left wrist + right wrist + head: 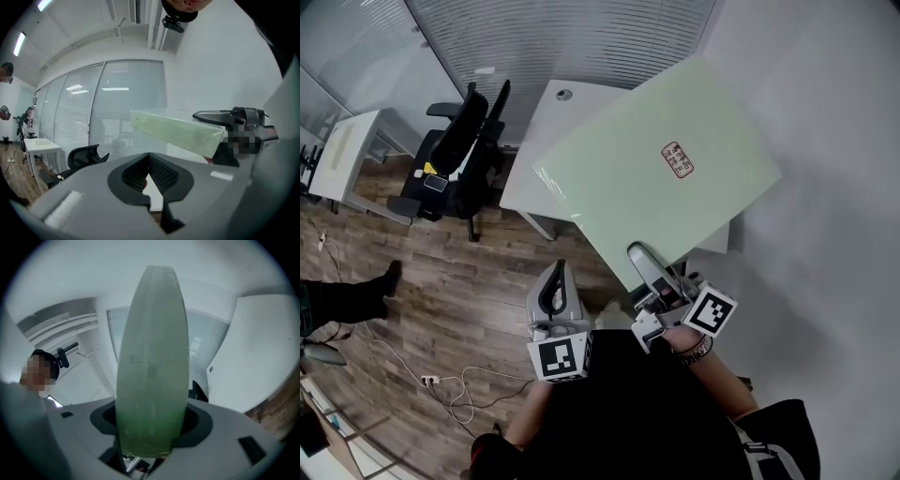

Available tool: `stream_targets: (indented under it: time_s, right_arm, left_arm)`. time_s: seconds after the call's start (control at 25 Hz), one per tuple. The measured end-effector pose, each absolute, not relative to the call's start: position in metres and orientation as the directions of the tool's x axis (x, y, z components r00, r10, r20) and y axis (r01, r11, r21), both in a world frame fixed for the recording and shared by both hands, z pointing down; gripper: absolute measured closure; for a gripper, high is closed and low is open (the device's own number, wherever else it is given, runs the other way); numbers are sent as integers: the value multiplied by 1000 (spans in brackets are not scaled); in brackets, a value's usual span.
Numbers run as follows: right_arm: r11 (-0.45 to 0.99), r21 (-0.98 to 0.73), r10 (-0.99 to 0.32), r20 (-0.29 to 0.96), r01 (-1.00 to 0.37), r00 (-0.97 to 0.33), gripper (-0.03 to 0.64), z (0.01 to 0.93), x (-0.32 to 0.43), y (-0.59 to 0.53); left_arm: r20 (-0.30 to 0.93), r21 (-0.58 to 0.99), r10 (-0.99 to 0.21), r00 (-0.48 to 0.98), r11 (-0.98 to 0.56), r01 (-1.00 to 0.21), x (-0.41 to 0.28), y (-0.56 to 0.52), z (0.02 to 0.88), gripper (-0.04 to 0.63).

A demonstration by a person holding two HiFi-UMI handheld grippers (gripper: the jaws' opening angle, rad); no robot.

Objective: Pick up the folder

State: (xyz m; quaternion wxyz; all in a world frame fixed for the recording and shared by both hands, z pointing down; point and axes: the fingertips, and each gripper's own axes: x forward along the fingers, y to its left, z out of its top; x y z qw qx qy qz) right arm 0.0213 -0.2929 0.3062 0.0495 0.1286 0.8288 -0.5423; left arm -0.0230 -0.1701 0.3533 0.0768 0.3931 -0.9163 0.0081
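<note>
Hanging over the desk (546, 141), the green folder (661, 178) is clamped by the right gripper (639, 255); the left gripper (557, 270) is closed, empty.

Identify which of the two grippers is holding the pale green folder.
The right gripper: its jaws clamp the near edge of the folder, held over the white desk. The left gripper is shut on nothing, apart from the folder.

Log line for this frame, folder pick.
phase: folder held aloft | right gripper: jaws shut on folder edge, folder clear of white table | left gripper: jaws shut, empty
</note>
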Motion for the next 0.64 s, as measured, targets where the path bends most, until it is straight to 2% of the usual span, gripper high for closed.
stream_targets:
  time_s: [0.4, 0.64]
  right_arm:
    - [363, -887, 92, -270, 285, -958, 339, 297, 34, -293]
    - [387, -876, 98, -273, 289, -957, 339, 300, 41, -289]
  left_arm:
    - [64, 0, -747, -662, 663, -748, -27, -183, 335, 591]
    - [62, 41, -751, -658, 660, -750, -24, -192, 336, 591]
